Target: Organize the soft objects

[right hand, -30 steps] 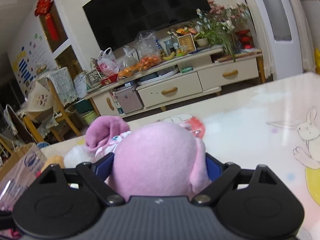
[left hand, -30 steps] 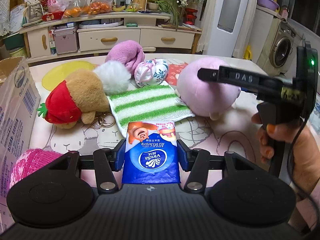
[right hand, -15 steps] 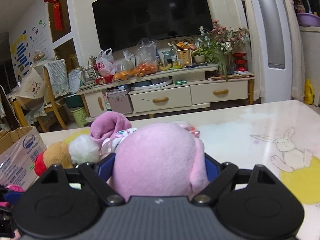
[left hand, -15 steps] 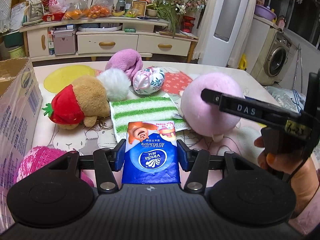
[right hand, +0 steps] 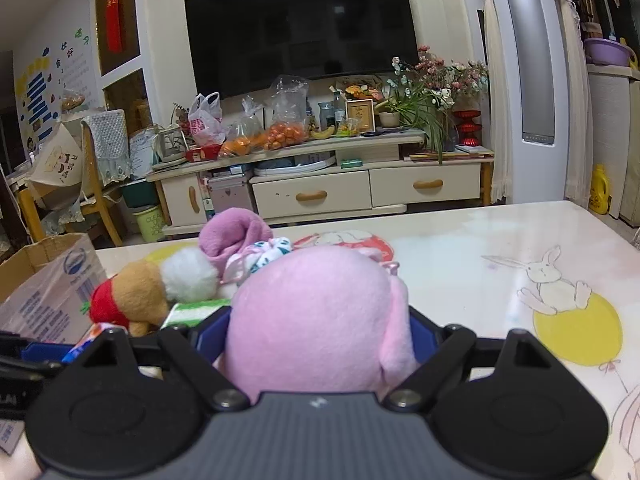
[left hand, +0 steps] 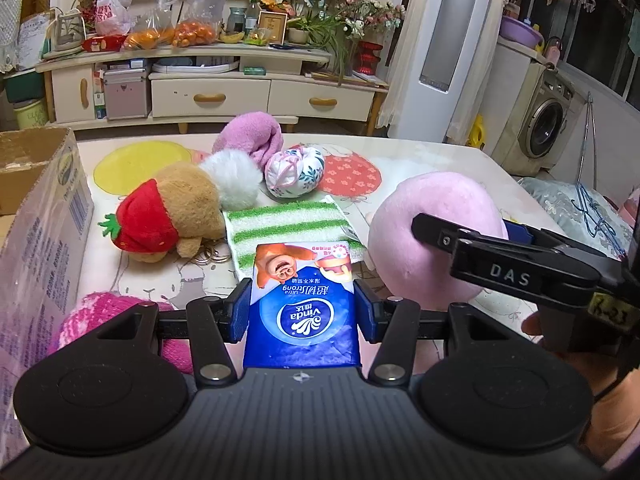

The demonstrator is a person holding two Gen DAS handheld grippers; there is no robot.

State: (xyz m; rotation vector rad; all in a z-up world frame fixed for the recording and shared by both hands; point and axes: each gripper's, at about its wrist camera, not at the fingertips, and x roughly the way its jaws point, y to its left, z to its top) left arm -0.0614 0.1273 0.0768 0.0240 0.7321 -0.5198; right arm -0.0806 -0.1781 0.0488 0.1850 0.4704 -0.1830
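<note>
My left gripper [left hand: 303, 309] is shut on a blue tissue pack [left hand: 300, 280], its blue pads pressing both long sides. My right gripper [right hand: 318, 332] is shut on a round pink plush [right hand: 320, 312], which fills the wide gap between its fingers. In the left wrist view that plush [left hand: 424, 216] hangs at the right, just above the table, with a hand under the gripper handle. A brown bear plush with a strawberry [left hand: 168, 216], a white pompom [left hand: 232, 178], a pink rolled cloth [left hand: 252, 140], a floral pouch [left hand: 296, 170] and a green-striped cloth [left hand: 284, 224] lie on the table.
An open cardboard box [left hand: 40, 220] stands at the table's left edge. A pink knitted item [left hand: 100, 320] lies beside it, near my left gripper. Key rings [left hand: 210, 255] lie by the bear. The patterned table [right hand: 500, 248] extends to the right; a TV cabinet stands beyond.
The right gripper has carried the pink plush to the right and nearer in the left wrist view, and its own view has rolled level. The left gripper has kept still with the tissue pack.
</note>
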